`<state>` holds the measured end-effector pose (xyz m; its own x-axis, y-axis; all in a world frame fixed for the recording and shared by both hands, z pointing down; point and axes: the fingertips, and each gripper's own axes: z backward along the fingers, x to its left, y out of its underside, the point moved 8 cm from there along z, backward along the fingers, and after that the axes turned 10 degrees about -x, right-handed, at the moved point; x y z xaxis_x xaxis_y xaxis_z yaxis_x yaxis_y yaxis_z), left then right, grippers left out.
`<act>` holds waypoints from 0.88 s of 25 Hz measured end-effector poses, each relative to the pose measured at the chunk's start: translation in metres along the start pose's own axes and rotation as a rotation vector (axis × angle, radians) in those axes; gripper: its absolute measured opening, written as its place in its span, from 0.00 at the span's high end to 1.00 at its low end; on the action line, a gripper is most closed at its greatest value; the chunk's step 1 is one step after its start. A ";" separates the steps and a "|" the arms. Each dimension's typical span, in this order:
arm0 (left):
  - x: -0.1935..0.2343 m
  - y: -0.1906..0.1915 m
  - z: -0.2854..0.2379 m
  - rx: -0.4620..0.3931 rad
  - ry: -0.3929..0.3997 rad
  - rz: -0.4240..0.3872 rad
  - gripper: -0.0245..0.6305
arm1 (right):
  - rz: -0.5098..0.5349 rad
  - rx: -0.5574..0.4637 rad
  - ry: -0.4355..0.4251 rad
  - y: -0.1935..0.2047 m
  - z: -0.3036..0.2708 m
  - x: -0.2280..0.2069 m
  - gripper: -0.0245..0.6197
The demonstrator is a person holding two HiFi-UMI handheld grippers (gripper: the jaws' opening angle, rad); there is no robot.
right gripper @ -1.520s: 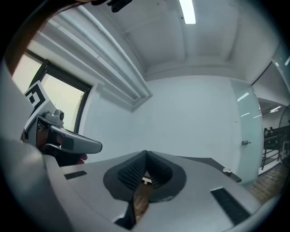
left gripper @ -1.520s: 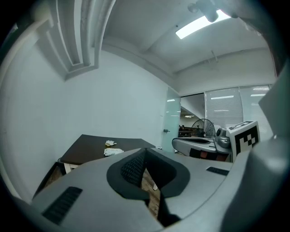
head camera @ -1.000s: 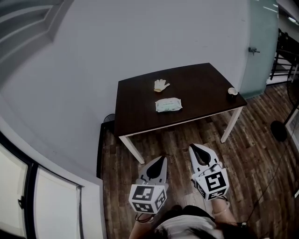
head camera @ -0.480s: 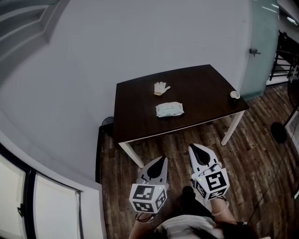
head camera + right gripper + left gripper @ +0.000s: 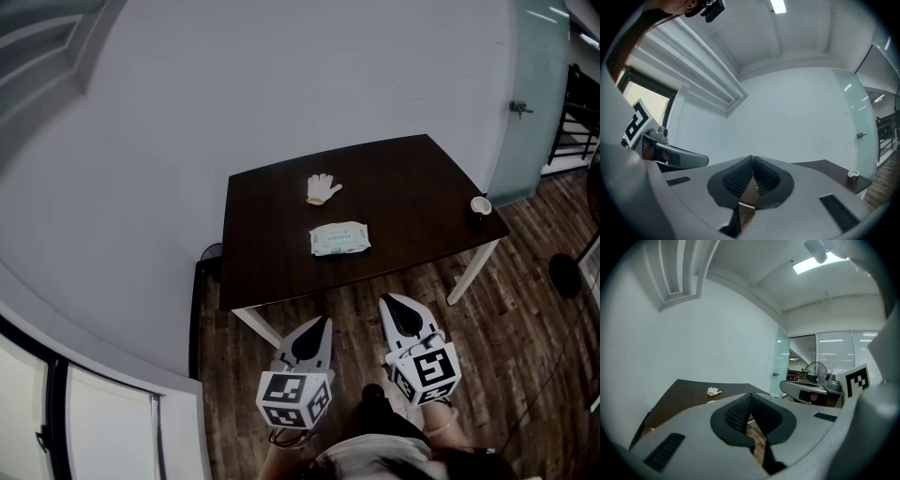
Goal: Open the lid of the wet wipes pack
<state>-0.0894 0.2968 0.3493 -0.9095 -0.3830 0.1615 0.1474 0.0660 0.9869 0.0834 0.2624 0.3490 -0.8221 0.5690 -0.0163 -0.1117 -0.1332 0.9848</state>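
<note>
The wet wipes pack (image 5: 339, 238), pale green and white, lies flat near the middle of the dark brown table (image 5: 272, 244). Both grippers hang over the wooden floor in front of the table's near edge, well short of the pack. My left gripper (image 5: 325, 322) is shut with nothing in it, its tips meeting in the left gripper view (image 5: 750, 395). My right gripper (image 5: 388, 301) is also shut and empty, its pads (image 5: 740, 176) pressed together at the tip (image 5: 753, 159). The pack is hidden behind the jaws in both gripper views.
A white glove (image 5: 322, 187) lies on the table behind the pack, also in the left gripper view (image 5: 713, 391). A small cup (image 5: 481, 205) stands at the table's right corner (image 5: 853, 175). A grey wall backs the table. A fan (image 5: 815, 369) stands far right.
The table has grown larger and come nearer in the head view as both grippers were carried toward it. Both stay shut and side by side.
</note>
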 end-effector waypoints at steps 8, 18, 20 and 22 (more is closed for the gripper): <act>0.012 -0.005 -0.086 0.005 -0.017 -0.014 0.93 | -0.011 0.008 -0.048 0.008 -0.057 -0.061 0.97; 0.019 -0.011 -0.163 -0.022 -0.056 -0.018 0.93 | 0.008 0.016 -0.106 0.017 -0.110 -0.120 0.97; 0.022 -0.012 -0.175 -0.025 -0.063 -0.016 0.93 | 0.012 0.020 -0.116 0.020 -0.119 -0.128 0.97; 0.025 -0.011 -0.185 -0.019 -0.071 -0.015 0.93 | 0.015 0.028 -0.125 0.023 -0.129 -0.135 0.97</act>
<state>-0.0415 0.1159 0.3432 -0.9367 -0.3178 0.1471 0.1408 0.0428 0.9891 0.1201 0.0782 0.3517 -0.7472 0.6643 0.0187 -0.0825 -0.1207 0.9893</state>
